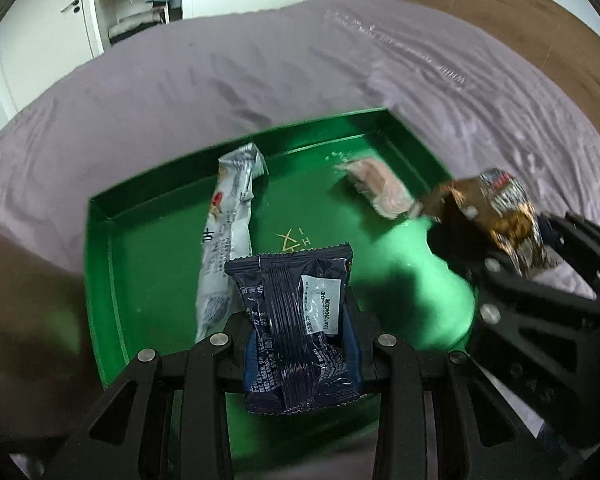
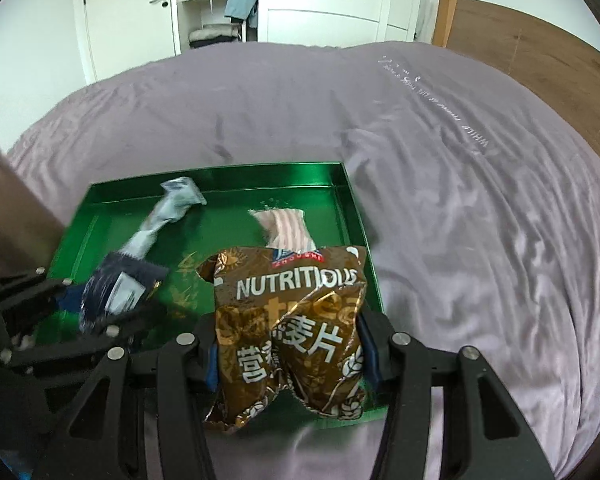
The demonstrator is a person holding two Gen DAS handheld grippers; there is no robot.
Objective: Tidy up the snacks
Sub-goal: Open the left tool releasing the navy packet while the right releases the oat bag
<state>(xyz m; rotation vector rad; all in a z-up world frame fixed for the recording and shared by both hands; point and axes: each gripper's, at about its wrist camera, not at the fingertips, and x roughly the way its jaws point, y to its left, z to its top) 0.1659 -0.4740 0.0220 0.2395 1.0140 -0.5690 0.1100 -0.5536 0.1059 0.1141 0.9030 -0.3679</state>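
A green tray [image 1: 100,248] [image 2: 352,200] lies on the bed. In it are a long silver snack packet [image 1: 228,220] [image 2: 168,208] and a small pink striped packet [image 1: 380,188] [image 2: 288,226]. My left gripper [image 1: 300,344] [image 2: 112,300] is shut on a dark navy snack packet [image 1: 300,320] [image 2: 116,292], held above the tray's near side. My right gripper [image 2: 292,352] [image 1: 532,256] is shut on a crumpled brown and gold oatmeal bag [image 2: 292,332] [image 1: 496,208], hanging over the tray's near right corner.
A wrinkled lilac bedsheet [image 2: 460,200] [image 1: 180,92] covers the bed all around the tray. A wooden headboard [image 2: 540,52] rises at the right. White wardrobes with an open shelf of folded clothes [image 2: 212,8] stand behind the bed.
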